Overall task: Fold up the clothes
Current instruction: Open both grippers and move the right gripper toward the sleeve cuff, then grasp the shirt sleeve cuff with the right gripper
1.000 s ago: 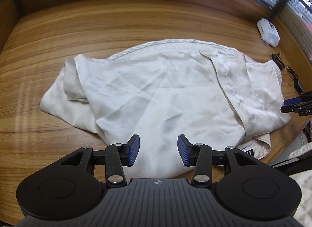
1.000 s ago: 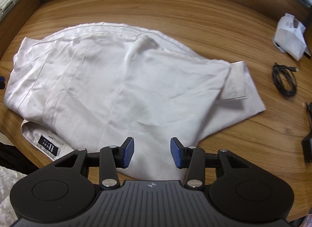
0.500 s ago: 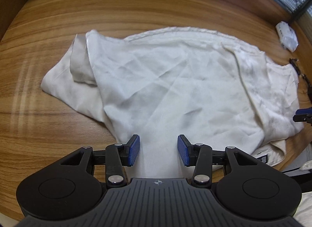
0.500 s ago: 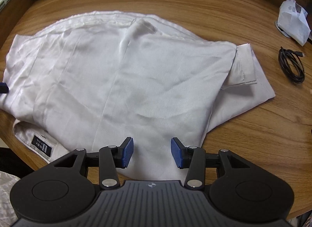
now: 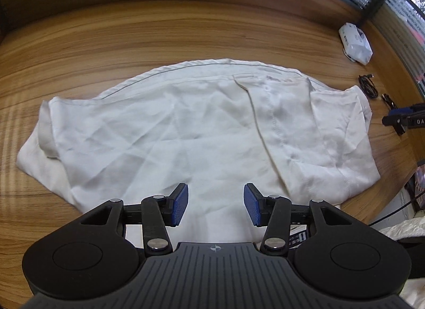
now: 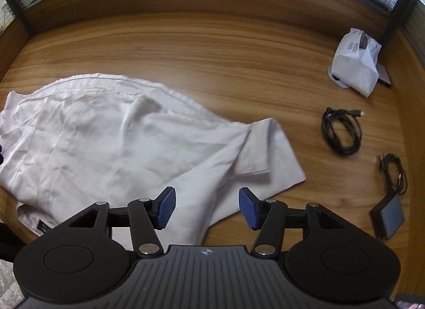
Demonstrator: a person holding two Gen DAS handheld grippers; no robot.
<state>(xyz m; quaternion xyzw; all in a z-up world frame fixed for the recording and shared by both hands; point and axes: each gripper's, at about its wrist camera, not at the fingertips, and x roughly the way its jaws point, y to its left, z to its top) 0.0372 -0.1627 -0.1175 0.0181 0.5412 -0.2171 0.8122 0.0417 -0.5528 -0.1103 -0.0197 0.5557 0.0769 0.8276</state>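
Both released grippers (image 5: 215,204) (image 6: 206,208) farther back, opening, above shirt (image 5: 186,133) on wooden table (image 5: 132,43).

The desk (image 5: 132,43) is seen as wood-grain laminate, smooth, with a soft sheen. The shirt (image 5: 186,128) is made of thin white cloth with a faint satin lustre, creased, stitched along its hems. Each gripper, left (image 5: 215,204) and right (image 6: 207,208), is built of matt black plastic, ribbed on the body, with bright metal pins and finely textured blue pads (image 6: 166,208). At two o'clock in the right wrist view, a crinkled white plastic bag (image 6: 354,68) is seen; a matt black cable (image 6: 341,131) is coiled below it.
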